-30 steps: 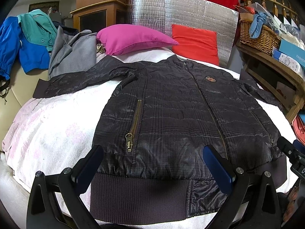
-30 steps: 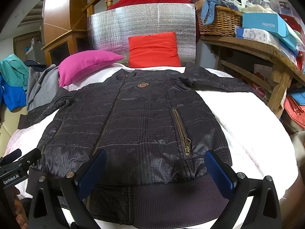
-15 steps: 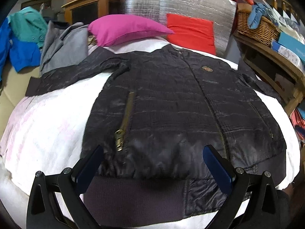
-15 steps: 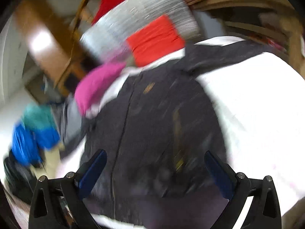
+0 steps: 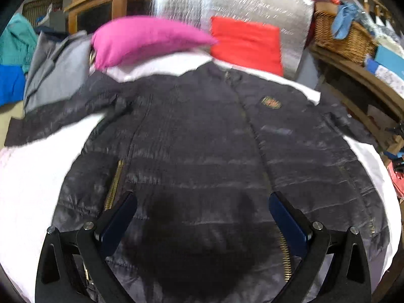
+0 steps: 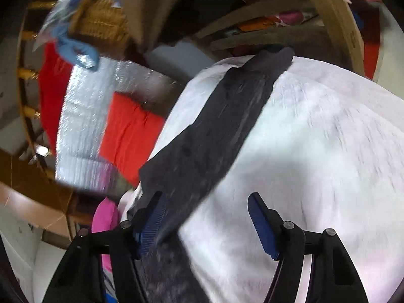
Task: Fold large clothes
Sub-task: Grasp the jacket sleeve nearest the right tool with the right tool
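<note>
Folding this jacket starts with knowing the cloth: it looks quilted, light and soft, with a slick shiny shell that will likely slide between pads, so judge the ribbed cuffs and hem as your surest holds. It lies face up and zipped on the white bedcover, both sleeves spread out.

Your left gripper hovers over the lower front with its fingers spread wide and nothing between them; the brass pocket zip sits at about 10 o'clock from it, the left sleeve further out the same way.

Your right gripper looks along the right sleeve, which runs away toward 1 o'clock to its cuff. Its jaws have just been closing but stand apart; the sleeve passes by the left pad, and you cannot tell through the blur whether it touches. Take that sleeve near the cuff, I would judge, and carry it across the chest.

At 2 o'clock in the left view, a wicker basket on the shelf holds a blue cloth; the rest of its contents are too blurred to name.
</note>
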`<state>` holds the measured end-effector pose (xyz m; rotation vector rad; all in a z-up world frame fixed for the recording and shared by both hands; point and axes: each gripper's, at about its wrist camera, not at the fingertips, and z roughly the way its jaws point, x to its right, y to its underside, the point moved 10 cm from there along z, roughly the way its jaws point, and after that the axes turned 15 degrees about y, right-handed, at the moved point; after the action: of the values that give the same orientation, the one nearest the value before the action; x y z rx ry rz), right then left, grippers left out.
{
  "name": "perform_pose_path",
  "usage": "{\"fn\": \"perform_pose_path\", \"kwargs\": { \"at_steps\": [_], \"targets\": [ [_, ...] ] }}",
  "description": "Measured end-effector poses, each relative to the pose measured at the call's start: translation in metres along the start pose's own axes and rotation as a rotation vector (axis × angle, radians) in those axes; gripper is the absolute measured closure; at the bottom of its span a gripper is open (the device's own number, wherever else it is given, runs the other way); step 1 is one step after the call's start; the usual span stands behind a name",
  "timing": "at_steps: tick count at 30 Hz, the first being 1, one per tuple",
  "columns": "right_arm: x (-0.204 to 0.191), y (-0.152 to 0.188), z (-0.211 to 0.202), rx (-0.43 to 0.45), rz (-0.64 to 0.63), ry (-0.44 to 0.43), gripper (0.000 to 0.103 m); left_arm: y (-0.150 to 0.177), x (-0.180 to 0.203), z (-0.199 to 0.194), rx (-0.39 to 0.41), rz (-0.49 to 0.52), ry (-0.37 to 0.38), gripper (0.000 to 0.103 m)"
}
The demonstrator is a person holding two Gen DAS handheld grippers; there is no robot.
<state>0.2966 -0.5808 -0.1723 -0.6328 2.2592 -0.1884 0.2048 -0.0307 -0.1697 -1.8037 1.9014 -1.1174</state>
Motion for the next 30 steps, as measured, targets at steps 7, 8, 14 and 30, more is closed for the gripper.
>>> {"fn": "perform_pose_path", "kwargs": {
  "at_steps": [7,8,14,30],
  "targets": [
    [0.002,-0.052,0.058,0.026,0.020,0.091,0.042,-0.001,-0.004,0.009,-0.020,-0.056,0.057,0.000],
    [0.003,-0.055,0.064,0.023,0.018,0.115,0.048,0.001,-0.003,0.012,-0.031,-0.061,0.064,0.000],
    [-0.004,-0.064,0.081,0.070,-0.078,0.279,0.093,0.002,-0.002,0.015,-0.040,-0.067,0.070,0.000],
    [-0.310,0.108,-0.064,0.429,-0.900,0.074,0.096,-0.007,-0.016,0.000,0.020,-0.144,0.101,0.000]
  ]
}}
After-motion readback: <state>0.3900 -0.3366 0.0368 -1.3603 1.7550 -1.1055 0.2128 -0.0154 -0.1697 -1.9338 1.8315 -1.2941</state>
